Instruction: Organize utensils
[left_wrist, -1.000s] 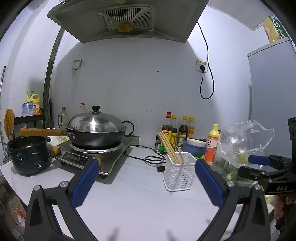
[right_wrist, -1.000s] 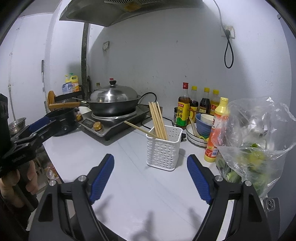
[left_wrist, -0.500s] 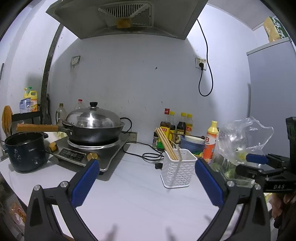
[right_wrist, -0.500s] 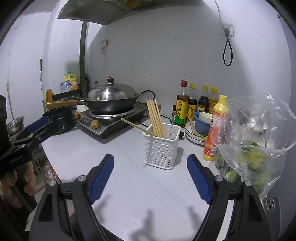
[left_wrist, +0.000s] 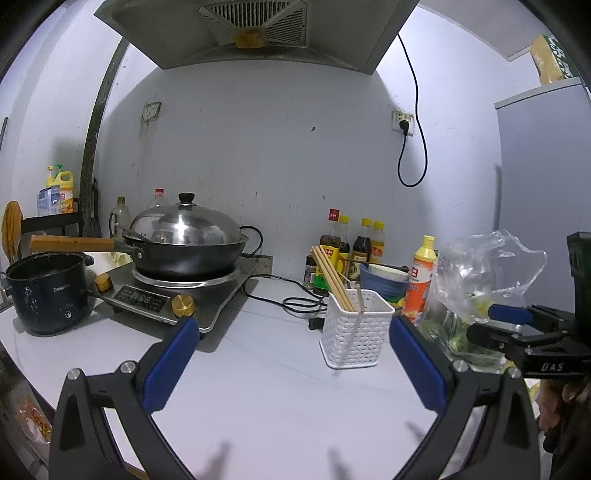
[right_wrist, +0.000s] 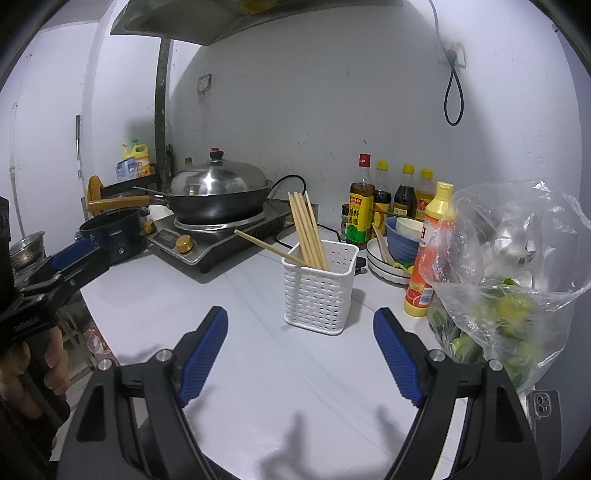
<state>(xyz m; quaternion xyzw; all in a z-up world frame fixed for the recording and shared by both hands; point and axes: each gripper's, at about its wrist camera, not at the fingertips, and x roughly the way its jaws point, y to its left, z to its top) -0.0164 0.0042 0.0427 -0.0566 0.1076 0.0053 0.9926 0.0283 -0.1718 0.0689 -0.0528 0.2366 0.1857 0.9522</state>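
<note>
The wooden chopsticks (right_wrist: 308, 229) stand bunched in the white perforated utensil basket (right_wrist: 319, 286) mid-bench, one stray chopstick (right_wrist: 267, 246) slanting out toward the induction cooker (right_wrist: 218, 236). They look light, stiff and smooth, so I'd pinch the stray near its upper end, since the basket could tip. Both the left gripper (left_wrist: 291, 360) and right gripper (right_wrist: 301, 354) hover short of the basket, jaws spread wide and empty.
</note>
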